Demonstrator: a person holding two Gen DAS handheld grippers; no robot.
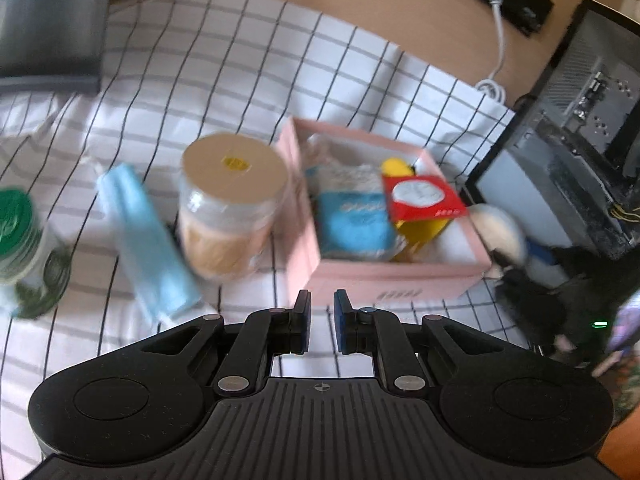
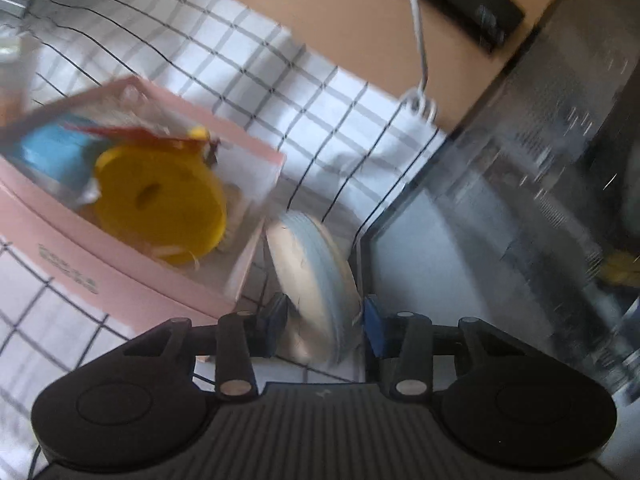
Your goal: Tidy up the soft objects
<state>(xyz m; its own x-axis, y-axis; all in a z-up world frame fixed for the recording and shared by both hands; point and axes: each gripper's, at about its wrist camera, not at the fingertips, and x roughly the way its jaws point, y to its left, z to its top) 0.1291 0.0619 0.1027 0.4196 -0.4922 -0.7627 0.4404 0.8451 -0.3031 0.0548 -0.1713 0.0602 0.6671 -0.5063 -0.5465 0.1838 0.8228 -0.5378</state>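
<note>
A pink box [image 1: 400,270] stands on the checked cloth and holds a blue packet [image 1: 352,224], a red packet [image 1: 422,196] and a yellow disc [image 2: 160,200]. A round cream puff with a pale blue edge [image 2: 316,276] stands on edge between the pink box [image 2: 120,268] and a computer case. My right gripper [image 2: 326,320] has a pad on each side of it and is shut on it. The same puff [image 1: 500,232] shows right of the box in the left wrist view. My left gripper [image 1: 322,320] hovers in front of the box, jaws nearly together and empty.
Left of the box stand a clear jar with a beige lid [image 1: 234,174], a light blue tube [image 1: 148,248] and a green-lidded jar [image 1: 20,240]. An open computer case [image 1: 580,140] blocks the right side. A white cable [image 1: 498,40] hangs from the wall.
</note>
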